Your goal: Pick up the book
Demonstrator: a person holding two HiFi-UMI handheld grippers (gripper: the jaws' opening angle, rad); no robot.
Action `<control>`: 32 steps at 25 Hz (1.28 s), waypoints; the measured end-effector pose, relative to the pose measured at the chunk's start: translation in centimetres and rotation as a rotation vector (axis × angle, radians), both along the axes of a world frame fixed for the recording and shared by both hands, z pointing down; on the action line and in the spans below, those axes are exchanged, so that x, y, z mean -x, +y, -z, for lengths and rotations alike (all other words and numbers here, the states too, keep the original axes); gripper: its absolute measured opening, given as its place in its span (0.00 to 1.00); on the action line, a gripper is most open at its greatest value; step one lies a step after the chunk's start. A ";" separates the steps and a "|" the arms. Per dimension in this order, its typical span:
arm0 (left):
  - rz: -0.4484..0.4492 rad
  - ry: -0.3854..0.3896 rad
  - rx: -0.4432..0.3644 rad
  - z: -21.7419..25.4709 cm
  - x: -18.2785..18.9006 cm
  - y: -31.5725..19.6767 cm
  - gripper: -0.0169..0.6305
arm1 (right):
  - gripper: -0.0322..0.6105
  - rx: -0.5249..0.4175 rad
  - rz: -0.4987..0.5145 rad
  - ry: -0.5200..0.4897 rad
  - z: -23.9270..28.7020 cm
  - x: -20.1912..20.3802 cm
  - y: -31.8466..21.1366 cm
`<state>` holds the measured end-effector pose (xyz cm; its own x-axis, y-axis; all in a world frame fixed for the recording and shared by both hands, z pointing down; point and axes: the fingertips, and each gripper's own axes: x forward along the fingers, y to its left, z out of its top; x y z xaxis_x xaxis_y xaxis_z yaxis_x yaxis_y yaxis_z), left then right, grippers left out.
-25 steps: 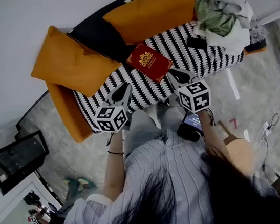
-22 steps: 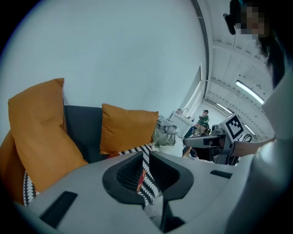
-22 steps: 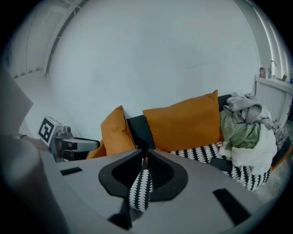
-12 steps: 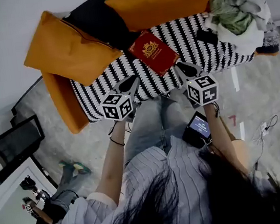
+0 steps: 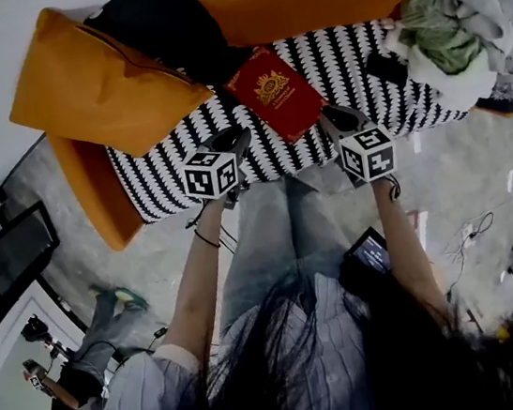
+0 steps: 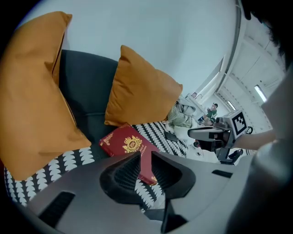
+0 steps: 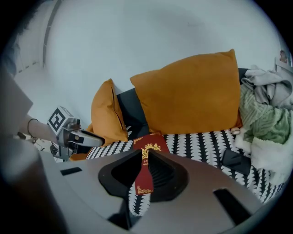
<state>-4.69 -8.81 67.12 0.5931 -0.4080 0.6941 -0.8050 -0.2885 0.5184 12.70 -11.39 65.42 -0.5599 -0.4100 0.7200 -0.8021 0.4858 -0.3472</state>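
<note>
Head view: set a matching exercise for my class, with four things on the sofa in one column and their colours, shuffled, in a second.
Things:
1. book
2. left cushion
3. seat cover
4. crumpled blanket

Colours:
A. green
B. black-and-white pattern
C. red with a gold emblem
D. orange

Pairs: 1-C, 2-D, 3-B, 4-A
</note>
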 end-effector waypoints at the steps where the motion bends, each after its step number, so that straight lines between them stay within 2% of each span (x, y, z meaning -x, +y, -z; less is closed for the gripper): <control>1: 0.002 0.002 0.015 -1.0 0.1 -0.3 0.13 | 0.12 0.014 0.002 0.004 -1.0 0.0 -0.4; 7: 0.048 0.035 0.108 -5.4 0.7 -1.0 0.24 | 0.14 0.102 0.026 0.025 -6.1 0.1 -1.8; 10: 0.085 0.067 0.142 -7.1 0.9 -1.6 0.28 | 0.25 0.143 0.049 0.035 -8.7 0.4 -2.6; 13: 0.107 0.090 0.162 -8.6 1.2 -2.4 0.29 | 0.30 0.171 0.059 0.046 -10.9 0.7 -3.6; 18: 0.080 0.100 0.213 -11.4 0.9 -2.8 0.33 | 0.35 0.216 0.063 0.046 -13.8 1.1 -4.5; 21: 0.056 0.106 0.267 -13.3 0.3 -2.8 0.40 | 0.37 0.248 0.054 0.042 -15.5 1.0 -5.1; 26: 0.088 0.186 0.361 -15.7 -0.8 -2.1 0.48 | 0.39 0.303 0.049 0.037 -17.9 1.0 -5.6; 29: 0.091 0.214 0.385 -16.5 -1.3 -2.1 0.51 | 0.40 0.330 0.083 0.037 -19.0 1.3 -5.5; 32: 0.063 0.211 0.406 -17.5 -2.0 -1.8 0.51 | 0.41 0.353 0.134 0.052 -20.0 1.7 -5.2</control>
<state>-2.73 -10.59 84.63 0.7212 -0.1675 0.6722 -0.6795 0.0180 0.7335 11.04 -16.62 85.42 -0.5512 -0.0575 0.8324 -0.7602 0.4457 -0.4727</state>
